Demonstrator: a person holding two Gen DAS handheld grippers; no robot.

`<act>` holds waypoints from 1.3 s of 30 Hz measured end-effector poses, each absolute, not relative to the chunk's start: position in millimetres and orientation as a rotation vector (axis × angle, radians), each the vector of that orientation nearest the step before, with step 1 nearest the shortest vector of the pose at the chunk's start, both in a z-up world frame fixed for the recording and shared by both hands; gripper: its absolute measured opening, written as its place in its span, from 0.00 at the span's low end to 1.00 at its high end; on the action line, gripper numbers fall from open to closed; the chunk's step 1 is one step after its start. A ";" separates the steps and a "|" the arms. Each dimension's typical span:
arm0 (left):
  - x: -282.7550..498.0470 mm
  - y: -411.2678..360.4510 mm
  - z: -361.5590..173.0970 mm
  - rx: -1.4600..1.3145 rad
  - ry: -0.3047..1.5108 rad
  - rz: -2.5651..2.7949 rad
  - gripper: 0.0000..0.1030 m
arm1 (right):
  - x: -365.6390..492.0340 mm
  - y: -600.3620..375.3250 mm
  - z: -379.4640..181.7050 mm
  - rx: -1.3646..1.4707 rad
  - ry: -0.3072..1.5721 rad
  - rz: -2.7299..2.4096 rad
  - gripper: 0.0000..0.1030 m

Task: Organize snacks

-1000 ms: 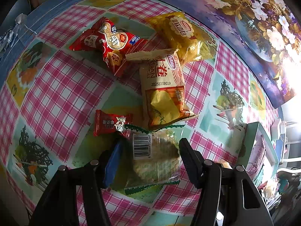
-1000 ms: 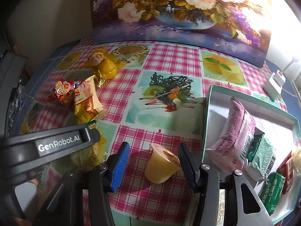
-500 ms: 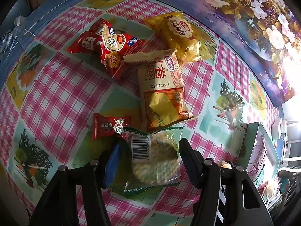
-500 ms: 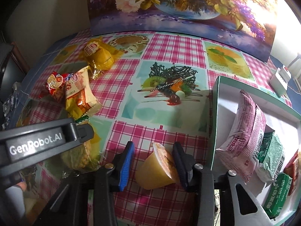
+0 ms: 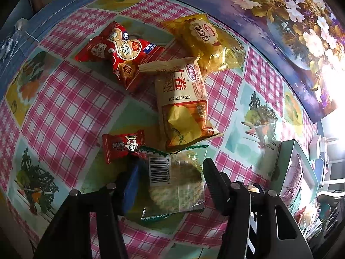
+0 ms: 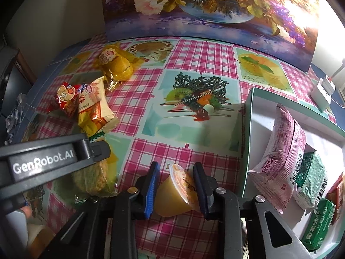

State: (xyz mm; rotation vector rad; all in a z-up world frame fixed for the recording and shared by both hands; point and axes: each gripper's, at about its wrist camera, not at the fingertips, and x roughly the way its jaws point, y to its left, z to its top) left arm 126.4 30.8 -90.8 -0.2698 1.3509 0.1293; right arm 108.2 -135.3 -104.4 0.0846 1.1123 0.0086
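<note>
Checkered tablecloth [image 6: 200, 64]: right gripper [image 6: 175, 185] clamps jelly cup [image 6: 176, 192] (left gripper [image 5: 170, 181] wide, empty).

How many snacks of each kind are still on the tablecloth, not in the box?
Red packets: 2
Yellow packets: 2
Clear rice cracker packet: 1
Jelly cup: 1
Total: 6

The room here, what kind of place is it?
Probably a home dining table: a checked fruit-print tablecloth, a flower painting propped against the wall, and a power strip at the table's edge.
</note>
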 end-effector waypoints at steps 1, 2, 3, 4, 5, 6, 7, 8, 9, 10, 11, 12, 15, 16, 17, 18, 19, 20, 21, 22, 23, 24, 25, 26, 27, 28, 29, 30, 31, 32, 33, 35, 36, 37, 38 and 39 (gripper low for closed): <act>126.3 31.0 -90.8 -0.270 1.349 0.127 0.57 | 108.1 -134.9 -104.3 0.083 1.113 0.010 0.33; 125.9 31.9 -90.3 -0.269 1.348 0.125 0.57 | 107.8 -134.6 -104.2 0.081 1.113 0.012 0.33; 125.7 31.2 -89.7 -0.267 1.345 0.125 0.57 | 107.9 -134.3 -104.2 0.079 1.114 0.012 0.33; 125.7 31.8 -88.0 -0.266 1.344 0.123 0.57 | 107.6 -134.5 -104.1 0.079 1.115 0.013 0.33; 125.7 31.5 -87.2 -0.264 1.341 0.123 0.57 | 107.3 -135.1 -104.0 0.080 1.115 0.015 0.33; 125.5 31.1 -86.5 -0.266 1.340 0.122 0.57 | 107.2 -135.7 -104.1 0.081 1.116 0.016 0.33; 125.1 31.6 -86.2 -0.268 1.339 0.120 0.57 | 107.1 -135.6 -104.0 0.083 1.117 0.016 0.33; 125.2 31.9 -85.4 -0.271 1.338 0.119 0.57 | 107.2 -136.0 -104.1 0.082 1.117 0.017 0.33; 125.2 32.5 -84.9 -0.272 1.337 0.118 0.57 | 107.2 -135.8 -104.0 0.082 1.117 0.017 0.33; 125.1 33.6 -83.8 -0.276 1.335 0.115 0.57 | 107.2 -135.5 -103.9 0.082 1.118 0.017 0.33; 125.6 34.8 -83.5 -0.280 1.334 0.114 0.57 | 107.3 -135.4 -104.0 0.082 1.117 0.018 0.33; 125.3 35.3 -82.3 -0.282 1.331 0.113 0.57 | 107.1 -135.2 -104.0 0.081 1.118 0.019 0.33; 124.0 36.9 -77.7 -0.280 1.321 0.111 0.57 | 106.6 -135.2 -103.2 0.082 1.119 0.025 0.31; 123.9 37.0 -76.1 -0.282 1.317 0.110 0.55 | 106.6 -135.2 -102.6 0.082 1.117 0.026 0.30; 123.7 37.2 -74.8 -0.284 1.315 0.108 0.55 | 106.5 -135.1 -101.7 0.081 1.115 0.026 0.29; 123.2 37.3 -74.1 -0.284 1.313 0.107 0.55 | 106.3 -135.2 -101.4 0.081 1.114 0.027 0.28; 122.7 37.3 -73.6 -0.283 1.310 0.107 0.55 | 106.1 -135.3 -101.5 0.082 1.115 0.028 0.28; 122.4 37.6 -73.1 -0.292 1.312 0.104 0.55 | 106.1 -135.0 -101.5 0.083 1.117 0.029 0.28; 122.2 37.5 -73.2 -0.292 1.313 0.103 0.55 | 106.1 -135.2 -101.8 0.085 1.118 0.029 0.28; 121.9 37.3 -73.9 -0.291 1.315 0.102 0.55 | 106.2 -135.3 -101.7 0.085 1.118 0.030 0.28; 121.8 37.0 -74.9 -0.292 1.319 0.101 0.55 | 106.1 -135.3 -101.8 0.086 1.118 0.031 0.28; 122.5 36.6 -76.4 -0.294 1.323 0.102 0.55 | 106.2 -135.5 -102.1 0.089 1.120 0.033 0.28; 123.0 36.1 -78.2 -0.295 1.327 0.102 0.55 | 106.2 -135.7 -102.2 0.093 1.121 0.035 0.28; 123.3 35.6 -80.1 -0.295 1.332 0.103 0.55 | 106.3 -136.6 -102.5 0.100 1.122 0.037 0.28; 124.1 34.2 -81.9 -0.296 1.336 0.104 0.55 | 106.4 -138.0 -102.8 0.110 1.124 0.040 0.28; 124.4 34.0 -83.6 -0.298 1.341 0.104 0.55 | 106.9 -139.9 -103.1 0.123 1.126 0.044 0.28; 124.5 33.7 -84.7 -0.298 1.345 0.105 0.55 | 107.1 -141.8 -103.6 0.140 1.129 0.048 0.28; 124.0 34.3 -86.0 -0.299 1.349 0.105 0.55 | 107.2 -144.7 -104.2 0.164 1.133 0.055 0.28; 123.9 34.5 -87.2 -0.302 1.352 0.105 0.55 | 107.4 -146.0 -104.4 0.179 1.134 0.058 0.28; 123.6 35.0 -88.1 -0.293 1.352 0.111 0.55 | 107.7 -148.6 -105.0 0.202 1.137 0.064 0.28; 123.8 35.0 -88.7 -0.295 1.352 0.111 0.55 | 107.6 -150.4 -105.5 0.219 1.139 0.068 0.28; 122.6 34.1 -88.2 -0.290 1.351 0.111 0.55 | 107.5 -153.3 -106.4 0.247 1.140 0.072 0.28; 122.0 33.8 -88.1 -0.287 1.351 0.111 0.55 | 107.6 -154.3 -106.5 0.257 1.141 0.076 0.28; 125.1 30.2 -89.7 -0.285 1.351 0.112 0.55 | 107.6 -154.6 -106.4 0.262 1.141 0.078 0.28; 126.2 30.3 -89.8 -0.282 1.352 0.112 0.55 | 107.4 -154.8 -106.5 0.265 1.140 0.078 0.28; 126.4 29.5 -89.9 -0.279 1.353 0.111 0.55 | 107.3 -154.1 -106.6 0.263 1.140 0.077 0.28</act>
